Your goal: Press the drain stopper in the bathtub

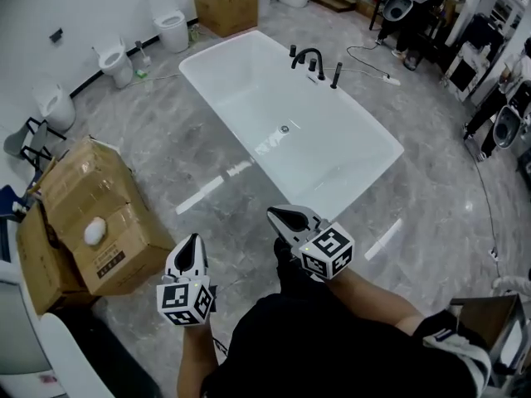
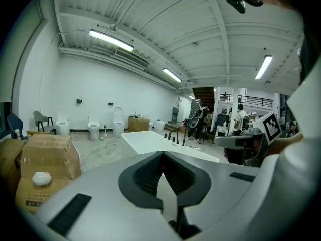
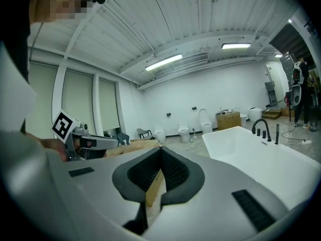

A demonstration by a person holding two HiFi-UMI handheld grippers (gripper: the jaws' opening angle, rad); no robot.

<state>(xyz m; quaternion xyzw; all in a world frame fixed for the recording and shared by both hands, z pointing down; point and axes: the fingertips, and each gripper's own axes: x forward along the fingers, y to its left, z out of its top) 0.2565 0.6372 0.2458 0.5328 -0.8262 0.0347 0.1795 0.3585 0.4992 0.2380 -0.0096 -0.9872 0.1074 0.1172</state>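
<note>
**White tub, round metal stopper: reach not begun**

Item 1: drain stopper (image 1: 284, 128), a small silvery disc on the floor of the bathtub (image 1: 390, 145), about mid-length and well ahead of the 2 tools. The tub's long axis runs away from their tips, slanting left.
Item 2: right gripper (image 1: 278, 215), jaws together, empty, nearer the tub's near end.
Item 3: left gripper (image 1: 192, 243), jaws also together on nothing, farther off.
</note>
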